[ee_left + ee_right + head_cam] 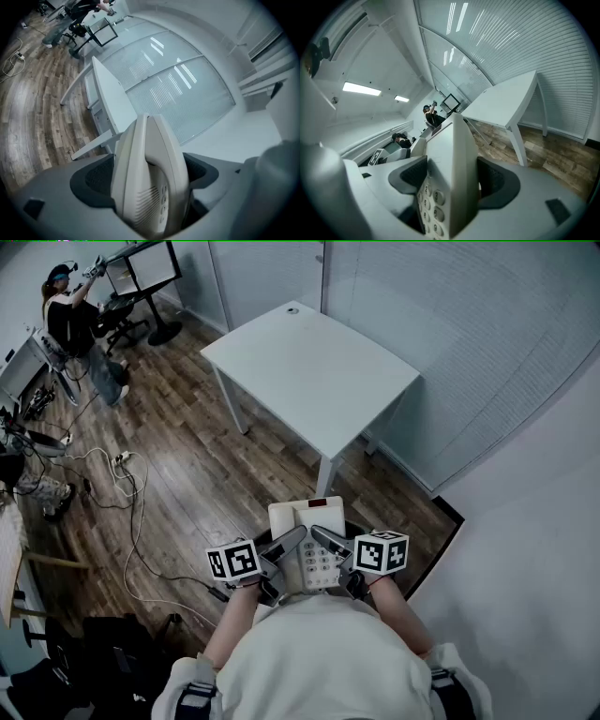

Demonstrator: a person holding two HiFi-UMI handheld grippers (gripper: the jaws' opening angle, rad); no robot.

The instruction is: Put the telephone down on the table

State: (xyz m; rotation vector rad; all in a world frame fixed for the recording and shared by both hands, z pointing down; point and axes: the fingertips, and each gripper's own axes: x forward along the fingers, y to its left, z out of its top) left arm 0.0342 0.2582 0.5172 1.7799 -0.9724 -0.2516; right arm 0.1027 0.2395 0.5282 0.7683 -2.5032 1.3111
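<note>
The telephone (306, 532) was up in the air, close to the chest of the one holding it. It was over the wooden floor (187, 456) and had not reached the white table (309, 371), which stood well apart from it, farther ahead.

The left gripper (286, 546) held the left side of the telephone. In the left gripper view its jaws were spread wide, and the dark pads (92, 179) pinched the telephone (146, 178) from both sides. The handset (165, 154) lay on top, seen from its edge.

The right gripper (328, 542) held the right side. In the right gripper view its jaws were spread wide too and squeezed the telephone (452, 164) between them. The round keys (433, 206) showed at the bottom.

In the head view the grippers covered both sides of the telephone, and its near end was hidden behind the wearer's body. The wide lenses bent the table (110, 98) in the gripper views.

Far off, another person (70, 320) stood by some desks, too small to see well. Cables (122, 470) lay on the floor.
</note>
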